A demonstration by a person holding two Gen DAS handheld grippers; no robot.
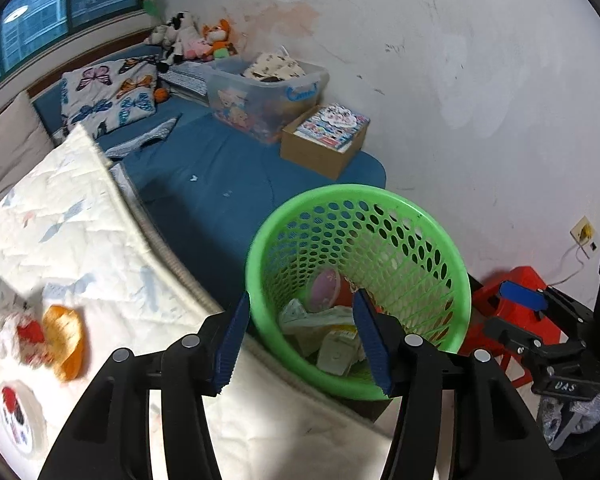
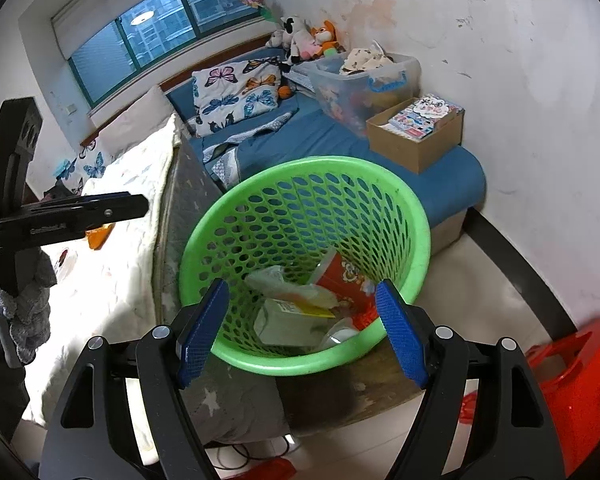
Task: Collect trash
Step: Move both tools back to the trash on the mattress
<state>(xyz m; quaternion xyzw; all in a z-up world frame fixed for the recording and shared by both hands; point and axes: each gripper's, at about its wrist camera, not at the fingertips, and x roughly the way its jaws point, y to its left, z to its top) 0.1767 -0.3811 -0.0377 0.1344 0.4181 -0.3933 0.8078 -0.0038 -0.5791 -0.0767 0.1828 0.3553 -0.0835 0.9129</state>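
Note:
A green perforated basket [image 1: 456, 280] [image 2: 420, 240] stands beside the bed and holds trash: a red cup [image 1: 332, 292] [image 2: 348, 280], crumpled paper [image 1: 316, 320] and a clear wrapper [image 2: 284, 320]. My left gripper [image 1: 300, 340] is open and empty, just above the basket's near-left rim. My right gripper [image 2: 302, 328] is open and empty, above the basket's near rim. An orange wrapper [image 1: 64, 340] and red-and-white scraps [image 1: 30, 336] lie on the white quilt at left. The right gripper also shows at the right of the left wrist view [image 1: 532, 312].
A white quilt [image 1: 80, 248] covers the bed's near side. A blue mattress [image 1: 220, 184] carries a cardboard box of books [image 1: 324, 140], a clear storage bin [image 1: 260, 92], a butterfly pillow and plush toys. A red stool [image 2: 572, 392] stands on the floor at right, near the white wall.

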